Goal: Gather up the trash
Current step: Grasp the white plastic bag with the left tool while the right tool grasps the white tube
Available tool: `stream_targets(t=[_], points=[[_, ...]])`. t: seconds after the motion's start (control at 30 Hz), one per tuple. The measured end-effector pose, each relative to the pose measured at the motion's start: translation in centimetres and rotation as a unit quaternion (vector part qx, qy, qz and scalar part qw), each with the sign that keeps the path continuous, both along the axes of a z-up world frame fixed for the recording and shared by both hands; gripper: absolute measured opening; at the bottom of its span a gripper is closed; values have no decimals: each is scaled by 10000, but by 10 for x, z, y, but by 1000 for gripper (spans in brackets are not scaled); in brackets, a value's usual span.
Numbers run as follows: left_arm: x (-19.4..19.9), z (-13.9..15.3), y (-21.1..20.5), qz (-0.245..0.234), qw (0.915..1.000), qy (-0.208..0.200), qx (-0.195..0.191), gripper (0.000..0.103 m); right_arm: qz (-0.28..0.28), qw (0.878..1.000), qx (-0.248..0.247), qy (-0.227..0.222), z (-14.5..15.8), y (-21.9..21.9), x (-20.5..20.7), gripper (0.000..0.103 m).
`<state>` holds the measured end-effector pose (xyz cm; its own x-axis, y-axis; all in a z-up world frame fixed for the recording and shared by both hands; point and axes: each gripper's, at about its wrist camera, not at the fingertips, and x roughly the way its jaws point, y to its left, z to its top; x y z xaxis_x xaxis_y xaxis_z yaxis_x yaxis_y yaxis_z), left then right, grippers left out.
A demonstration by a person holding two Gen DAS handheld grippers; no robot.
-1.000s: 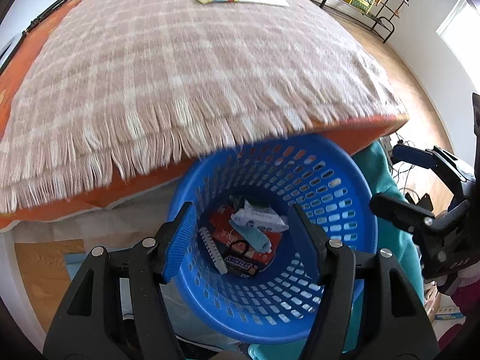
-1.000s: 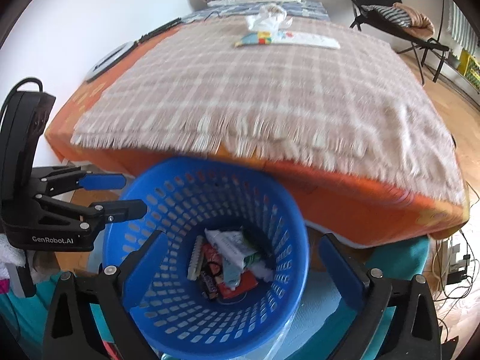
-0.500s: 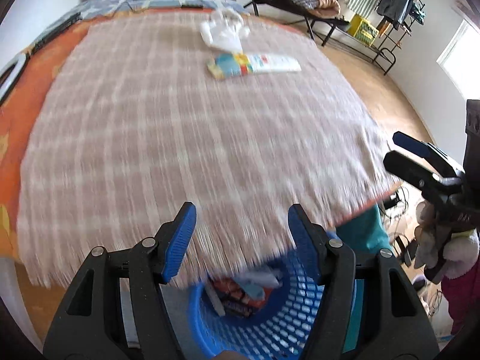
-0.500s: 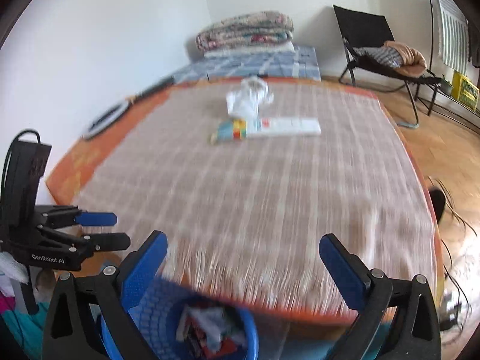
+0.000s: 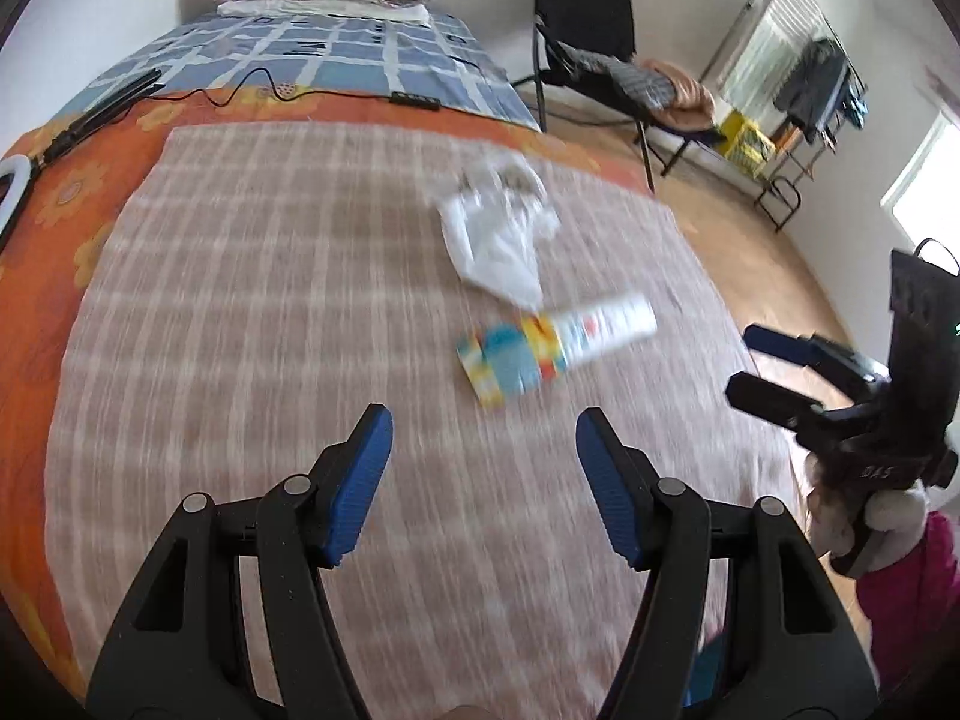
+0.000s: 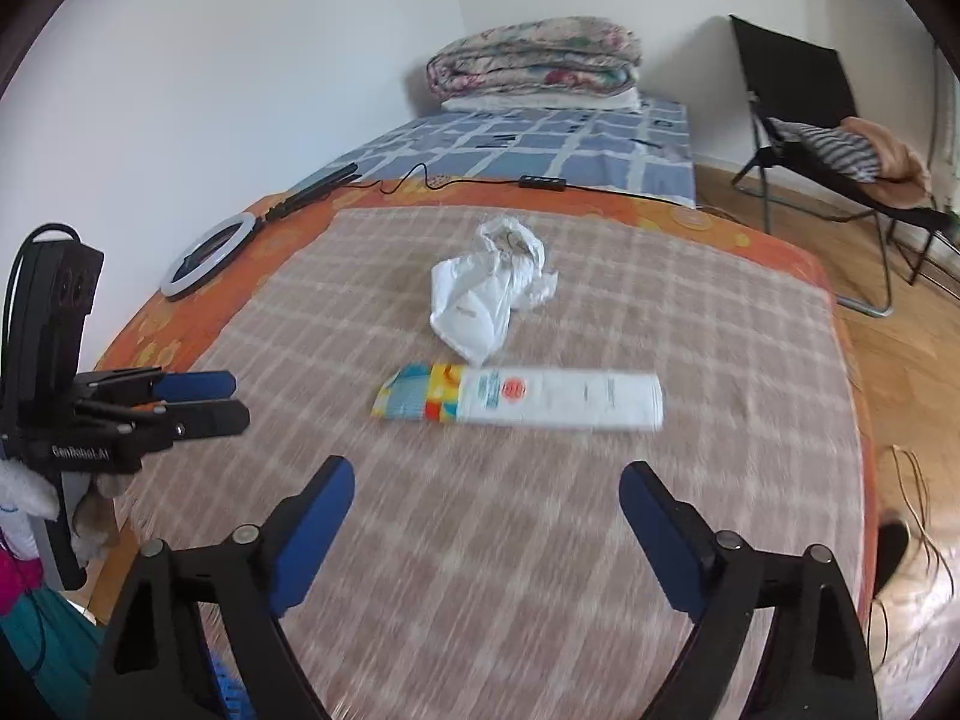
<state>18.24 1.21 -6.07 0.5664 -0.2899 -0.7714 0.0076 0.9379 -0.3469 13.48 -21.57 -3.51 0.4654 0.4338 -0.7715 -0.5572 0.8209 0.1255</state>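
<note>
Reading "GenRobot.AI" in white on the left gripper, at the left edge of the right wrist view, is easy; the print on the white tube at frame centre is blurred past reading, apart from a red round mark. That tube lies on the checked blanket just below the crumpled white plastic bag, the two nearly touching. Left jaws stand apart with nothing between them. The right gripper has just been closing a little, yet its jaws are wide apart and empty. A sliver of blue basket is cut off at the bottom left.
</note>
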Motion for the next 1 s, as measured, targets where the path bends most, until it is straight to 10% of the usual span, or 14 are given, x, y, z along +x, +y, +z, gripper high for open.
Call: stream_targets(t=[0.57,1.0], points=[[82,-26,29,37,9999,45,-116,65,711,9871,228,1419,-80,49,129,66],[128,-39,2,-58,9993,39,-364,65,1605,9703,127,1805,-73,24,71,77]])
